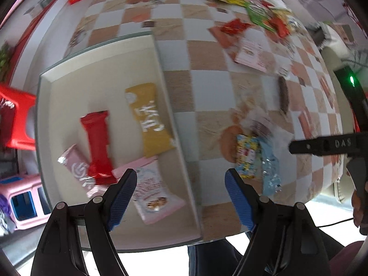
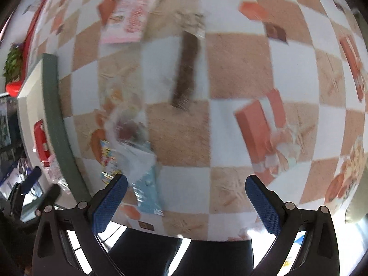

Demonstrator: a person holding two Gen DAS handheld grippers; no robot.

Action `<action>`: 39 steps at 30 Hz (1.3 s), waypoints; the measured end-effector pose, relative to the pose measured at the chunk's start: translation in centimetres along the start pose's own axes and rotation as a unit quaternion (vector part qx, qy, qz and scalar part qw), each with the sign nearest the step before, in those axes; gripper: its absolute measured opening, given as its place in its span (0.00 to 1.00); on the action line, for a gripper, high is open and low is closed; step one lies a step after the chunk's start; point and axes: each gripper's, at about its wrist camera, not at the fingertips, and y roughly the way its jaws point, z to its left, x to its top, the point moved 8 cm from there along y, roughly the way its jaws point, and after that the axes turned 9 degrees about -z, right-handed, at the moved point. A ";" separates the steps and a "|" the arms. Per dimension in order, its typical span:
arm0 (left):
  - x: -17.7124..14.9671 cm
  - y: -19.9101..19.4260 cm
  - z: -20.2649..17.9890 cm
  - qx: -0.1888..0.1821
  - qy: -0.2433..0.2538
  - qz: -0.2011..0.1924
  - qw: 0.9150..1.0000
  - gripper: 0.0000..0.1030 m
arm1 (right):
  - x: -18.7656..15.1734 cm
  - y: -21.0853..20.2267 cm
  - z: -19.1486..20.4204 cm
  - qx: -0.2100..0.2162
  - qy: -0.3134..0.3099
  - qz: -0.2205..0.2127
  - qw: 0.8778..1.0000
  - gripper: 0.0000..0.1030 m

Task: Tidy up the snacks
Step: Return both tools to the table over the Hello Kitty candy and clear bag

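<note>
Blue pads (image 2: 110,203) sharp; blurred brown snack bar (image 2: 186,69), label unreadable.

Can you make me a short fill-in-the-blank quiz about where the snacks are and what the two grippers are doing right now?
1. The red snack bar lies inside the ____.
2. The yellow snack packet lies to the ____ of the red snack bar in the left wrist view.
3. The left gripper and the right gripper are both ____, holding nothing.
4. The long brown bar lies on the checkered ____, outside the tray.

Missing words: tray; right; open; tablecloth
</note>
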 end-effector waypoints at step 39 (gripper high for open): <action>-0.9 7.5 -8.3 0.008 0.072 0.085 0.994 0.80 | -2.1 2.4 -8.1 -0.088 0.042 -0.012 0.995 1.00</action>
